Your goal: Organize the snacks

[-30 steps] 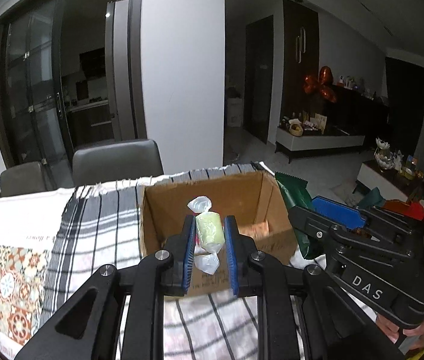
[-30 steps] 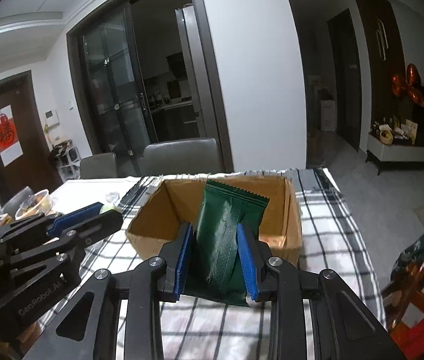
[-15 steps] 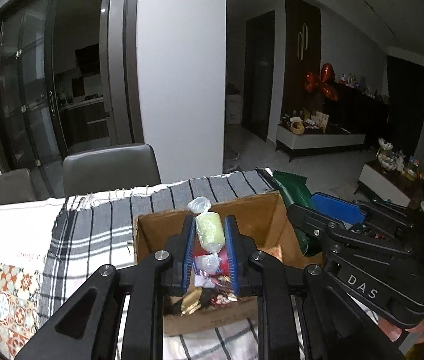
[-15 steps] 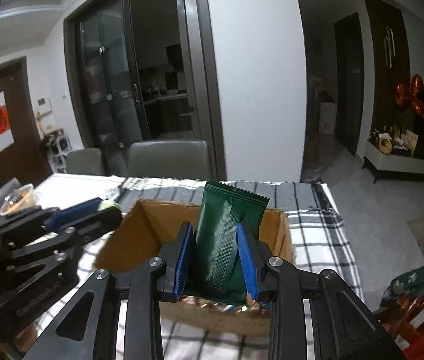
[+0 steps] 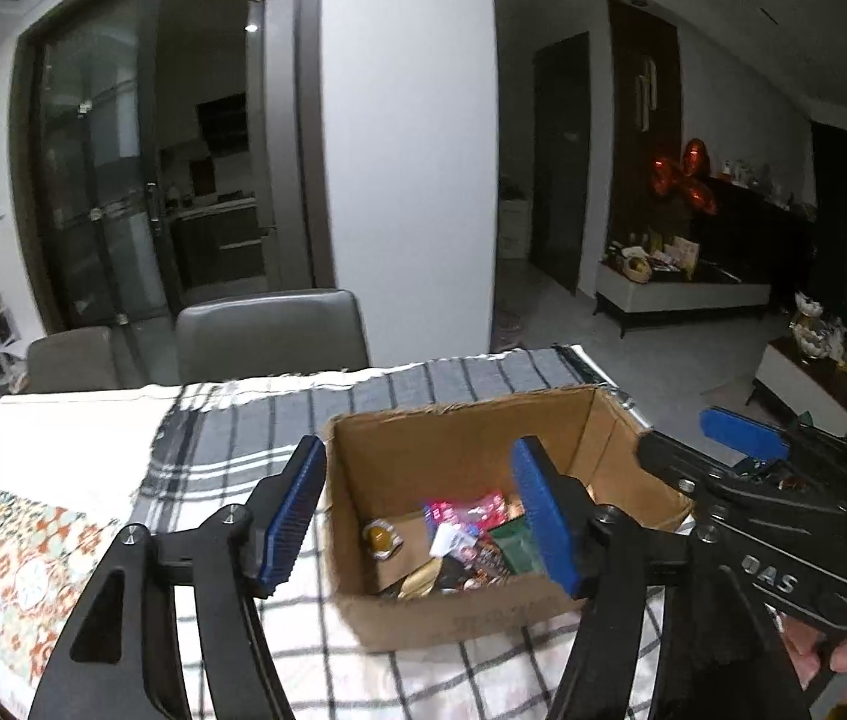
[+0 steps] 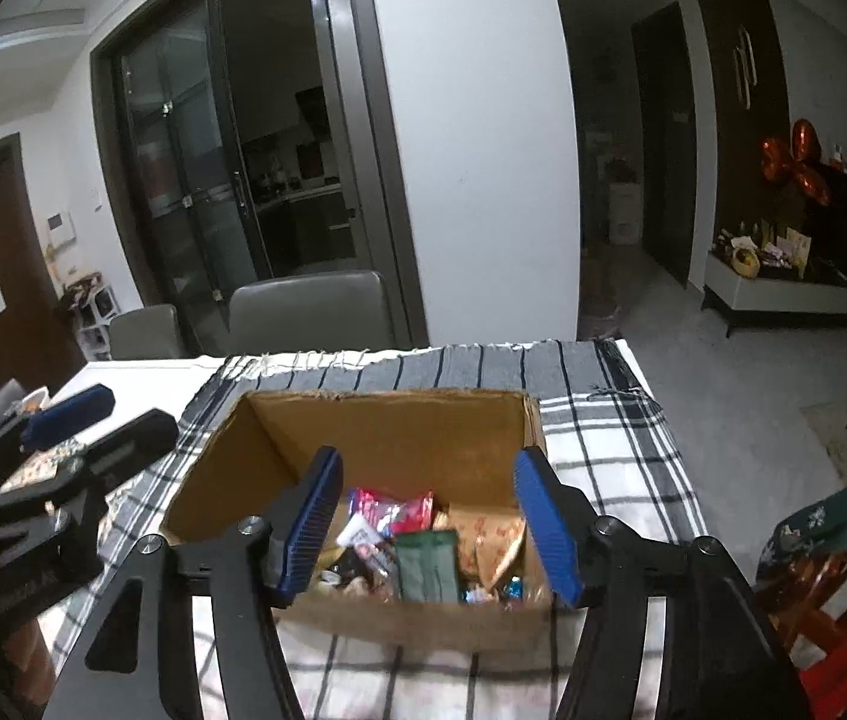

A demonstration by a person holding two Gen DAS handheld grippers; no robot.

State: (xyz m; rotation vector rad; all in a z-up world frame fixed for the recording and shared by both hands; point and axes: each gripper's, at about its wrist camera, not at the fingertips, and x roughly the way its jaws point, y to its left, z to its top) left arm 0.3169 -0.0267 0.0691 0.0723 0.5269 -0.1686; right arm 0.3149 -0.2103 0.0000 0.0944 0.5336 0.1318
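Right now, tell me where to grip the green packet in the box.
Pinch the green packet across its flat faces near the top edge, coming straight down from above. It stands nearly upright among other snacks, and the box walls block any sideways approach.

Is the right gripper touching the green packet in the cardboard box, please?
Apart. In the right wrist view, the right gripper is wide open, and the green packet lies loose in the cardboard box, with clear space to either blue finger.
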